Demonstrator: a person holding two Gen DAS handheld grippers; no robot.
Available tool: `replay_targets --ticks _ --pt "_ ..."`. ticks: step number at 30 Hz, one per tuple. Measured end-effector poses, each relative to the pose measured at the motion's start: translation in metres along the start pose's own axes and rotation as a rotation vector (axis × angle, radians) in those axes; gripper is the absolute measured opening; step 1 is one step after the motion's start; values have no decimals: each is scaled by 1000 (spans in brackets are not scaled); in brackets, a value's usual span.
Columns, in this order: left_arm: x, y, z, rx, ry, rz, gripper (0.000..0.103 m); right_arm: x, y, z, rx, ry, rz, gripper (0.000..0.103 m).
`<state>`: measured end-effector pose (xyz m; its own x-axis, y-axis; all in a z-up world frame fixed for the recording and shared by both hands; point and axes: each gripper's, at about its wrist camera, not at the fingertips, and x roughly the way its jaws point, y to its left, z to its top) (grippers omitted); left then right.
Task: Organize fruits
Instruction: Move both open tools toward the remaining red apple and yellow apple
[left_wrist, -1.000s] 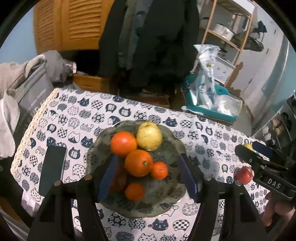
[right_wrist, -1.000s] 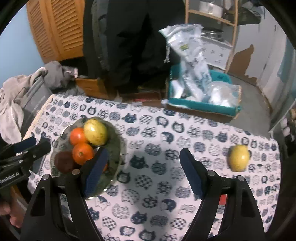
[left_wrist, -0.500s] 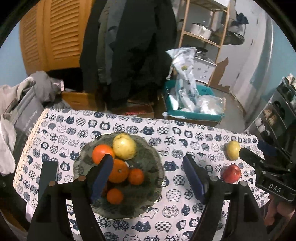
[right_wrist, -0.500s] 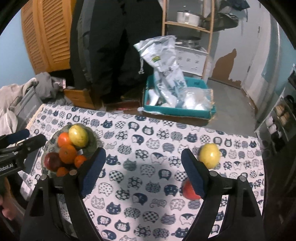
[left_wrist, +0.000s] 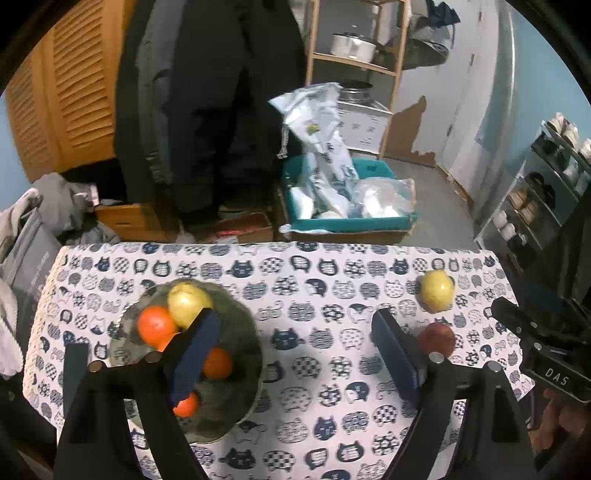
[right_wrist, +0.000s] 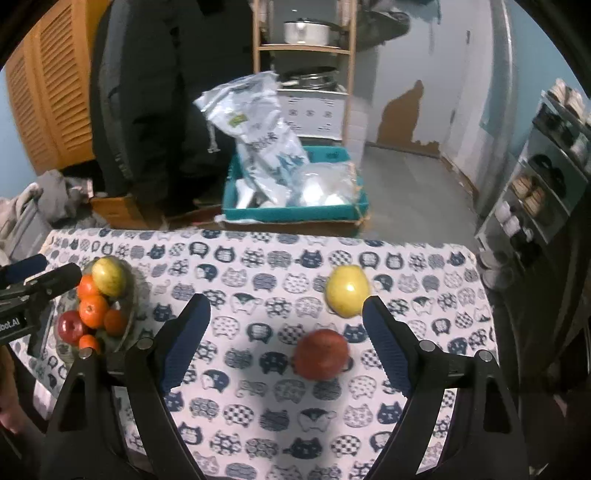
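On the cat-print tablecloth (right_wrist: 258, 424), both grippers gape empty — left gripper (left_wrist: 295, 350) opening, right gripper (right_wrist: 284, 339) could nudge the red apple (right_wrist: 321, 354) rolling off.

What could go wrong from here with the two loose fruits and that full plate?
1. The red apple and yellow fruit lie loose and close together on the tablecloth; closing the open right tool on one might nudge the other, which could roll toward the table's right edge.
2. The plate is already heaped; an added fruit may slide off or dislodge an orange.
3. The left tool, jaws opening and empty, hovers near the plate and could clip it.
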<state>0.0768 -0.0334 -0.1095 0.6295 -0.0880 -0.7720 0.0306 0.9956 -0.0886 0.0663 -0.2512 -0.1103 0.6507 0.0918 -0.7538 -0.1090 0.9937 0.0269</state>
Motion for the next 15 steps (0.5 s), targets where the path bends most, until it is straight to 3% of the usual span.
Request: replay_targets --ticks 9,15 --pt "12 -45 7 60 11 -20 88 3 -46 -10 56 20 -25 85" --pt "49 -63 7 106 72 17 89 32 -68 -13 67 80 -12 85"
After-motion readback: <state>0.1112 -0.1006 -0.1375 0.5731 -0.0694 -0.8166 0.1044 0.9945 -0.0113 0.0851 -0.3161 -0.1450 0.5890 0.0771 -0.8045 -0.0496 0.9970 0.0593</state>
